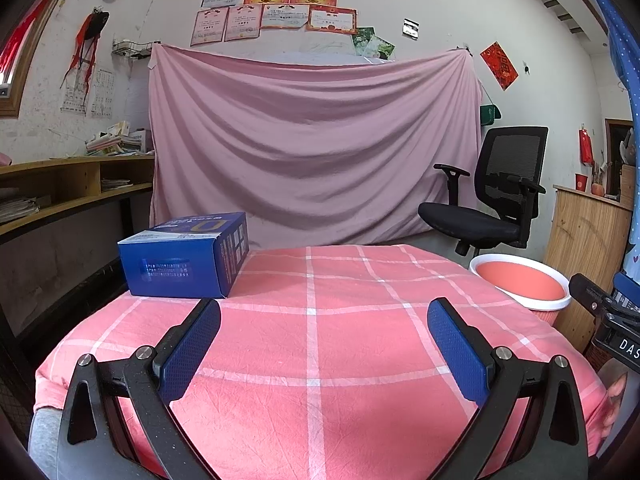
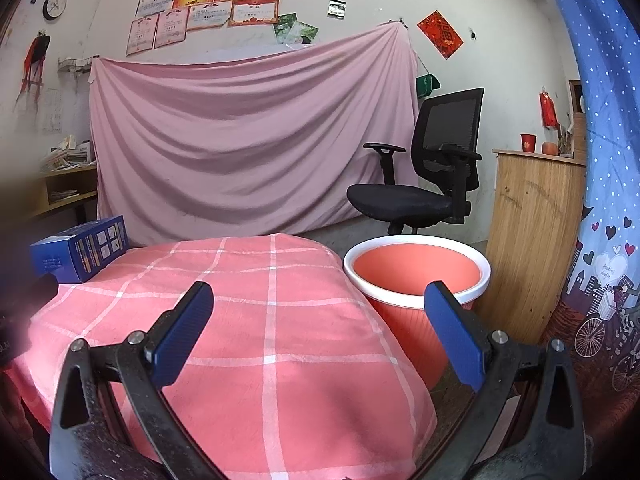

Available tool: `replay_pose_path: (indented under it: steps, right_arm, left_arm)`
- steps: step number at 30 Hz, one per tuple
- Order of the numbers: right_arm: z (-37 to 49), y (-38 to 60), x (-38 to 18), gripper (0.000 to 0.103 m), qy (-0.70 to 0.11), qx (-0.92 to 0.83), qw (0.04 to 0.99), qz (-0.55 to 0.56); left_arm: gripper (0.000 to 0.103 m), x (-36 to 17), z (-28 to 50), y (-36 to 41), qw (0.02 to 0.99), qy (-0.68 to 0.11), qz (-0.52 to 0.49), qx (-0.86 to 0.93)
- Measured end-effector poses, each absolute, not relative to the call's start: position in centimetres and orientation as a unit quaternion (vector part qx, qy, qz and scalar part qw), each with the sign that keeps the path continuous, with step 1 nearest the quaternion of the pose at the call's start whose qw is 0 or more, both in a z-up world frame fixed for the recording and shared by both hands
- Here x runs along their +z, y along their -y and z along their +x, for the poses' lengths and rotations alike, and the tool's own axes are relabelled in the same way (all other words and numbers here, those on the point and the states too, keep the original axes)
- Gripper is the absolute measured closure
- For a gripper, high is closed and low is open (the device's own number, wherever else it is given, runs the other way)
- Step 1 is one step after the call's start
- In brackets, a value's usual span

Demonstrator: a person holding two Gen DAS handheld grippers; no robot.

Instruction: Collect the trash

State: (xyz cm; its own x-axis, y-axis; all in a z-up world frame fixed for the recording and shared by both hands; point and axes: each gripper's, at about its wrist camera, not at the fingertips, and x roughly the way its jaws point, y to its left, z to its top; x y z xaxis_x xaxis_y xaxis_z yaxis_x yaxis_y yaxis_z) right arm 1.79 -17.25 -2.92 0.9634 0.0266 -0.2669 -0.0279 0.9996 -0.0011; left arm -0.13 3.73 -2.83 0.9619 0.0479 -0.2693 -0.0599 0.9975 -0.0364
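Box count is one: a blue box [image 1: 186, 256] sits at the tabletop's [image 1: 320, 360] far left corner. One pink bin [image 2: 416, 280] stands beside the right edge. Left gripper [image 1: 324, 340] and right gripper [image 2: 318, 328] both have fingers spread, holding nothing.

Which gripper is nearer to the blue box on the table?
Left. The left gripper hovers open just in front of the blue box; the right gripper, also open, is farther right, beside the orange bin.
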Motion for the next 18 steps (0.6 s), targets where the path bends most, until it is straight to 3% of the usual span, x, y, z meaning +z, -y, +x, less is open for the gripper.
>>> replay_pose_path:
  steps: [18]
  right_arm:
    - [1.89,17.28,-2.91,0.000,-0.139,0.015,0.990,-0.002]
  left_arm:
    - [0.002,-3.08,-0.30,-3.10,0.990,-0.136,-0.020,0.027]
